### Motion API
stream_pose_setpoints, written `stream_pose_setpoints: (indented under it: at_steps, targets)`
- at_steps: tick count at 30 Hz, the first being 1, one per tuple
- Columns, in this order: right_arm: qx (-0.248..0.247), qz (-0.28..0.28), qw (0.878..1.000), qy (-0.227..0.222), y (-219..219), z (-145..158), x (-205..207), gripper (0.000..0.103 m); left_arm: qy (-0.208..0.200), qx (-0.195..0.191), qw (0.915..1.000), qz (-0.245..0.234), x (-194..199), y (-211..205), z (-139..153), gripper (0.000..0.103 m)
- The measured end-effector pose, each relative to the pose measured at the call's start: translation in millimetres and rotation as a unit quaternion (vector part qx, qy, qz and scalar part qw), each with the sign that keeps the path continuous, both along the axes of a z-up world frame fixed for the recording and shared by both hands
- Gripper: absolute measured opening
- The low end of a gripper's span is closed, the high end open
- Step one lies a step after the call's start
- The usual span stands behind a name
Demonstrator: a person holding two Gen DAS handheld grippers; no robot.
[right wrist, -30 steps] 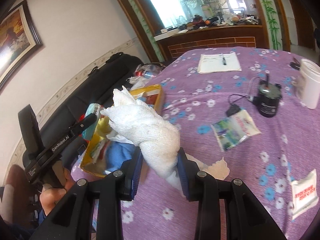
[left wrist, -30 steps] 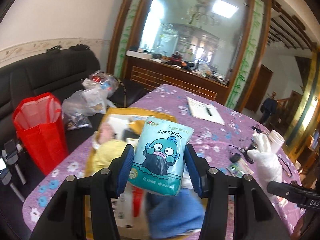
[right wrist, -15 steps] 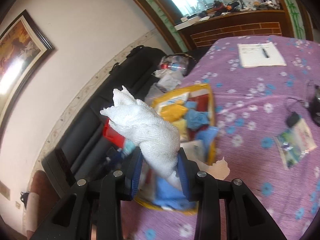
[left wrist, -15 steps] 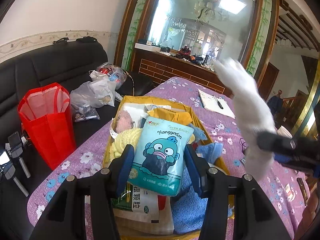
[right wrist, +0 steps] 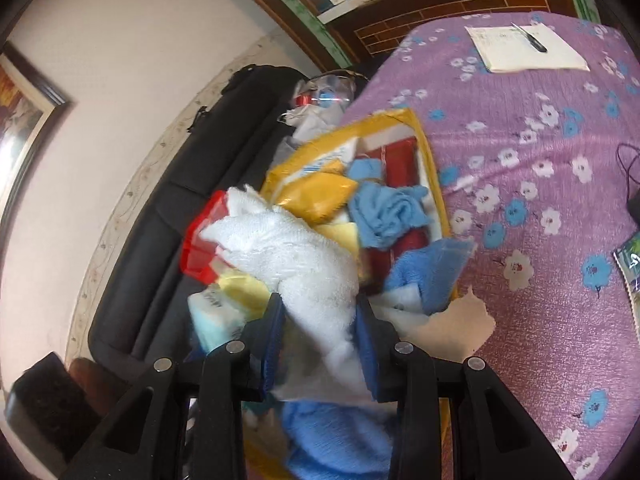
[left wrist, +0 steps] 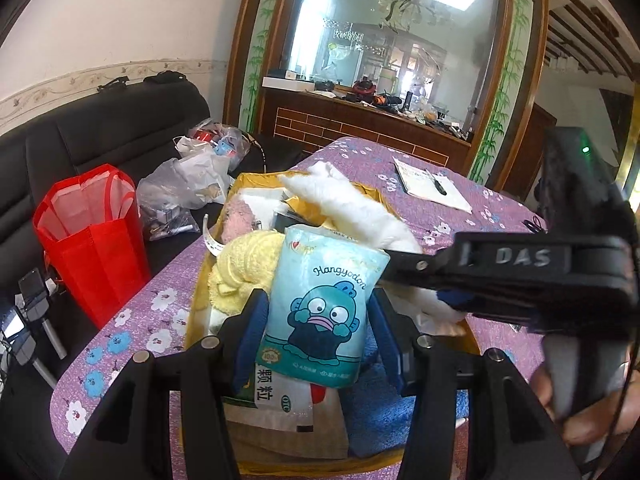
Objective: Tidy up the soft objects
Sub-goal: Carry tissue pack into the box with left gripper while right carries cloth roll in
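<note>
The left tool [left wrist: 318, 320] is clamped on a pale blue tissue pack [left wrist: 324, 304], its blue pads pressing both sides; the pack is held upright above the near end of a yellow box [left wrist: 256, 178]. The pack is printed "Hangyodon" over a blue cartoon fish figure. The right tool [right wrist: 320, 332] is clenched on a white towel [right wrist: 296, 252], which juts forward from between the blue pads over the same box; in the left wrist view this tool crosses from the right, its black body [left wrist: 520, 264] marked "DAS", with a hand [left wrist: 588, 408] gripping its handle. The box holds a yellow cloth [left wrist: 244, 264], a pink cloth [left wrist: 236, 220], blue cloths [right wrist: 384, 208], a yellow pouch [right wrist: 316, 194] and a paper packet [left wrist: 280, 404] bearing Chinese characters and a small "OTC" mark. The box sits at the edge of a worktop covered in a purple flowered cloth [right wrist: 540, 160]. Farther along the worktop lies a white notepad [left wrist: 432, 192] with a pen on it. Beside the worktop stands a black sofa [left wrist: 100, 140] carrying a red bag [left wrist: 92, 248] and clear plastic bags [left wrist: 184, 192]. Beyond is a wood-framed glass partition [left wrist: 400, 40] edged with painted bamboo, above a cluttered brick-pattern ledge [left wrist: 360, 120]. A framed picture [right wrist: 24, 108] hangs on the cream wall.
</note>
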State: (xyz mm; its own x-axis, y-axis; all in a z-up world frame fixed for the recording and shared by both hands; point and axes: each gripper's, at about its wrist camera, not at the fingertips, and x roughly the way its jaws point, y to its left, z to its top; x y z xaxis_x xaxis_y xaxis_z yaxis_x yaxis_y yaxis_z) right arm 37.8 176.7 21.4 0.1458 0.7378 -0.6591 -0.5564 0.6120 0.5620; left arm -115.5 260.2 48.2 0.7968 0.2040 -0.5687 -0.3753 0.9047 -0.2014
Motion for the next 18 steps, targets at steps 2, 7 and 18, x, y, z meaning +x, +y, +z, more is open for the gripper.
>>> stream_pose_setpoints:
  at_steps: [2, 7, 18]
  targets:
    - [-0.001, -0.002, 1.0, 0.005, 0.0, -6.9, 3.9, 0.039, 0.002, 0.006, 1.0, 0.0, 1.2, -2.8, -0.9, 0.051]
    - [-0.01, 0.011, 1.0, -0.017, 2.7, -5.4, 4.4, 0.041, 0.007, 0.018, 0.9998, 0.001, 5.3, -4.5, -1.5, 0.053]
    - [-0.01, 0.02, 0.999, -0.026, -5.6, -5.6, 0.8, 0.045, 0.02, 0.026, 0.9994, 0.005, 11.1, -6.9, -8.3, 0.056]
